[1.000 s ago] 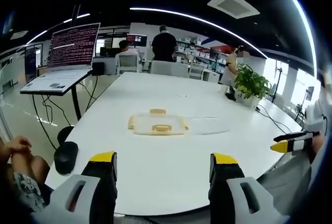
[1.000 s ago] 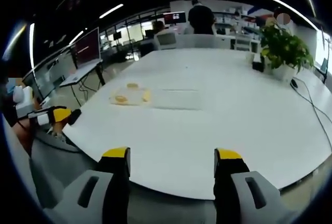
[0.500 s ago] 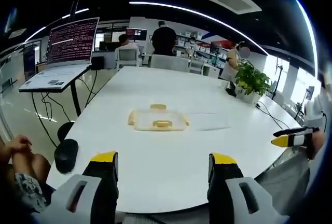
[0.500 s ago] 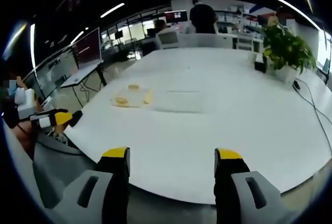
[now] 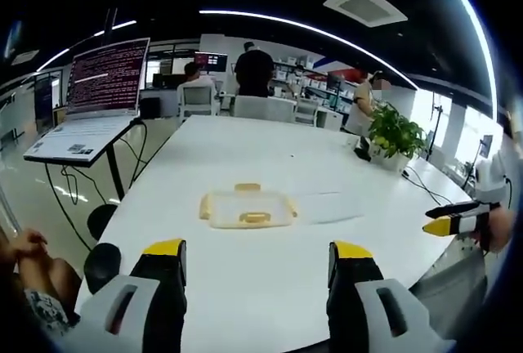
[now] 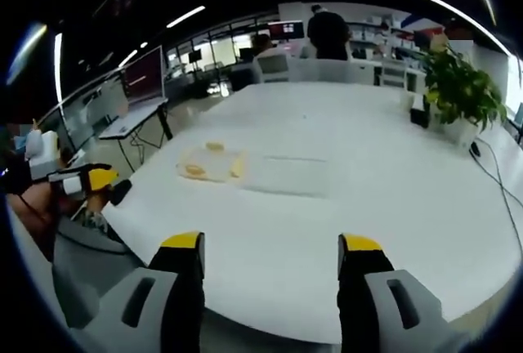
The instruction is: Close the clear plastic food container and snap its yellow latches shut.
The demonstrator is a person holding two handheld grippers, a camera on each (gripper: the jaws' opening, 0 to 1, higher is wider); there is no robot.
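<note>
A clear plastic food container (image 5: 248,206) with yellow latches lies on the white table (image 5: 245,279); its clear lid (image 5: 323,203) lies flat to its right. The same container (image 6: 208,163) and its lid (image 6: 286,175) appear in the right gripper view. My left gripper (image 5: 256,275) is open, well short of the container, above the table's near edge. My right gripper (image 6: 271,270) is open too, with nothing between its jaws. The right gripper (image 5: 453,219) also shows at the right of the left gripper view, and the left gripper (image 6: 78,181) at the left of the right gripper view.
A potted plant (image 5: 394,134) stands at the table's far right. A laptop on a stand (image 5: 90,100) is to the left. A black stool (image 5: 102,259) sits by the table's left edge. People and chairs are beyond the far end.
Both views have shifted slightly as the hands moved; the container looks a little nearer in the right gripper view. Both grippers stay open and the container has not moved.
</note>
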